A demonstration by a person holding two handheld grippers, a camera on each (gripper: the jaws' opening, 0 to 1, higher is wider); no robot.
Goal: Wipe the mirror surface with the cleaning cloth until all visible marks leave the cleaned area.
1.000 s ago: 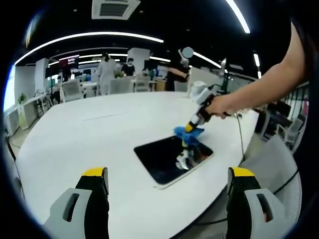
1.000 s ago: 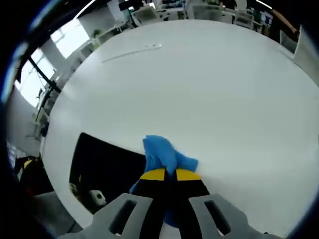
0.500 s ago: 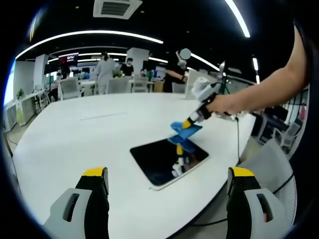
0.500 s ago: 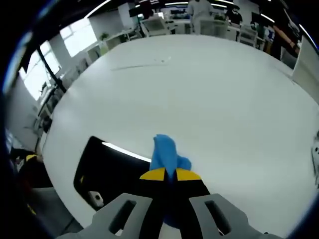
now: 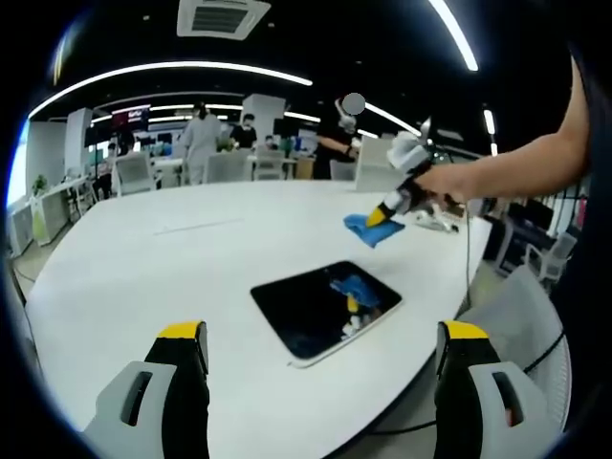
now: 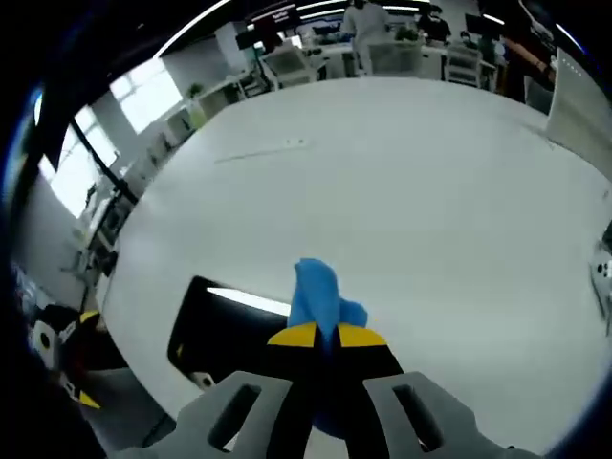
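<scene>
The left gripper view is taking in the whole right tool (image 5: 386, 216) from outside, a hand (image 5: 449, 184) carrying it above the white counter (image 5: 143, 268), beyond the mirror's far edge. The right gripper view is looking down its own tool (image 6: 318, 335), clamped on the blue cleaning cloth (image 6: 319, 296), which is hanging bunched. One mirror (image 5: 325, 306) is lying flat near the counter's edge, dark and glossy, reflecting the cloth. The left tool (image 5: 320, 335) is standing wide apart, holding nothing.
</scene>
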